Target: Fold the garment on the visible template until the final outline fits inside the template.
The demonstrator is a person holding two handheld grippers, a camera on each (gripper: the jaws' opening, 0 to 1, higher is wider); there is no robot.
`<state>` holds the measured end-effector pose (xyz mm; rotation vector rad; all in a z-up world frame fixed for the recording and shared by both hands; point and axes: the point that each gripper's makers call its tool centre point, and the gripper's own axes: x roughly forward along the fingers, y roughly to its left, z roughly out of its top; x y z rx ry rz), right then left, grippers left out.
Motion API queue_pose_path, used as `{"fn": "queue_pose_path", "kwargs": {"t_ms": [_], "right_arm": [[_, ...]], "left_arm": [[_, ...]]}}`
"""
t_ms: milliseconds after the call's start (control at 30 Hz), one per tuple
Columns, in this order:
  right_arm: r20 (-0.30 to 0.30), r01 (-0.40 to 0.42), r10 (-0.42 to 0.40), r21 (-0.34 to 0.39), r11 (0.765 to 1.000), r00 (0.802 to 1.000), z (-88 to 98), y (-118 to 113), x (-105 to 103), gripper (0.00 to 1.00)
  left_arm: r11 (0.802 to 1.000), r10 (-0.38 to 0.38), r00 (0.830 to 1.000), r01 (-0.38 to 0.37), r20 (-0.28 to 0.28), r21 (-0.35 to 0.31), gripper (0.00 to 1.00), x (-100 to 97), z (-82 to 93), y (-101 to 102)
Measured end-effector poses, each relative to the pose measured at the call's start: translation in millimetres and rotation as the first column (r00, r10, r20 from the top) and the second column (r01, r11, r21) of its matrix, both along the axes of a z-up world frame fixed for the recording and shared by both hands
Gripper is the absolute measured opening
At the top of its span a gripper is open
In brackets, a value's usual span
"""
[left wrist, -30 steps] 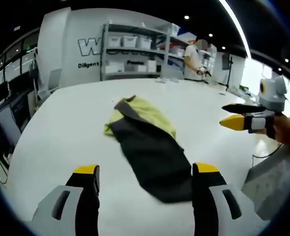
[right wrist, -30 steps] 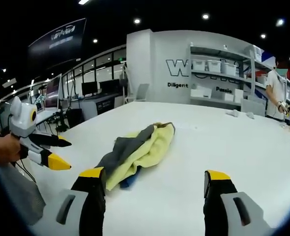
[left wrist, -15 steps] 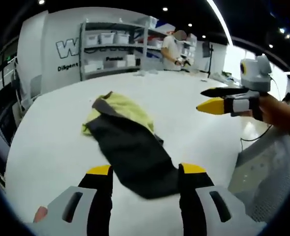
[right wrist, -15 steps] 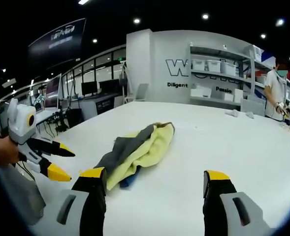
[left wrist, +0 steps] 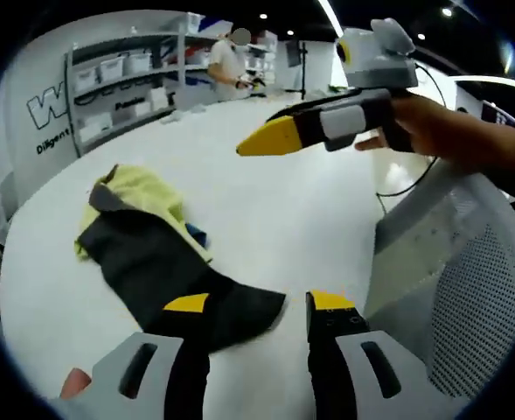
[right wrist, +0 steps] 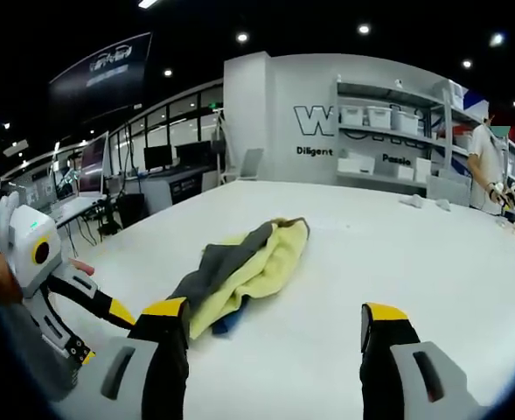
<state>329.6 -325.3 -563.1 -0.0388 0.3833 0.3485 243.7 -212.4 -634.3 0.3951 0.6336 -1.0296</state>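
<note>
1. The garment (left wrist: 152, 262), dark grey over yellow, lies crumpled on the white table (left wrist: 266, 201).
2. The left gripper (left wrist: 259, 308) is spread wide just above the garment's near dark end, which lies between its 2 jaws.
3. The right gripper (right wrist: 274, 317) hangs wide open, holding nothing, with the garment (right wrist: 240, 271) ahead and left.

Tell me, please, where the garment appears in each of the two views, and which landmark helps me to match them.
Left gripper view: the garment lies left of centre, its dark end reaching the left gripper.
Right gripper view: the garment lies left of centre, just beyond the right gripper.
Shared landmark: the shelf rack.
</note>
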Motion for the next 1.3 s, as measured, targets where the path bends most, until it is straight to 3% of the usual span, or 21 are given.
{"fn": "queue_pose_path", "kwargs": {"t_ms": [100, 200, 300, 400, 667, 900, 1033, 1300], "right_arm": [[0.001, 0.000, 0.000, 0.000, 1.000, 1.000, 0.0, -0.5, 0.1, 0.82], [0.003, -0.004, 0.004, 0.004, 1.000, 1.000, 0.9, 0.9, -0.2, 0.82], [0.002, -0.008, 0.008, 0.004, 1.000, 1.000, 1.1, 2.2, -0.5, 0.82], [0.005, -0.008, 0.008, 0.006, 1.000, 1.000, 1.9, 2.3, -0.5, 0.82], [0.010, -0.005, 0.005, 0.014, 1.000, 1.000, 3.9, 1.5, -0.1, 0.82], [0.019, -0.003, 0.003, 0.019, 1.000, 1.000, 5.9, 1.4, 0.2, 0.82], [0.022, 0.001, -0.002, 0.024, 1.000, 1.000, 6.8, -0.1, 0.5, 0.82], [0.028, 0.009, -0.010, 0.030, 1.000, 1.000, 8.9, -2.0, 0.4, 0.82]], "left_arm": [[0.999, -0.040, 0.999, 0.040, 0.010, 0.035, 0.38, -6.6, -7.3, -6.9], [0.995, -0.060, 0.997, 0.055, 0.056, 0.078, 0.40, -3.7, -10.8, -9.4], [0.992, -0.072, 0.995, 0.065, 0.064, 0.106, 0.38, -0.7, -17.7, -11.9], [0.980, -0.111, 0.989, 0.093, 0.095, 0.174, 0.33, 2.5, -26.6, -10.2], [0.964, -0.145, 0.982, 0.114, 0.120, 0.239, 0.28, 5.0, -38.3, -9.4], [0.971, -0.111, 0.988, 0.085, 0.109, 0.223, 0.21, 7.9, -39.0, -8.9], [0.971, -0.112, 0.989, 0.089, 0.092, 0.222, 0.08, 7.0, -41.9, -8.0], [0.980, -0.090, 0.995, 0.079, 0.051, 0.185, 0.00, 6.7, -43.0, -8.3]]}}
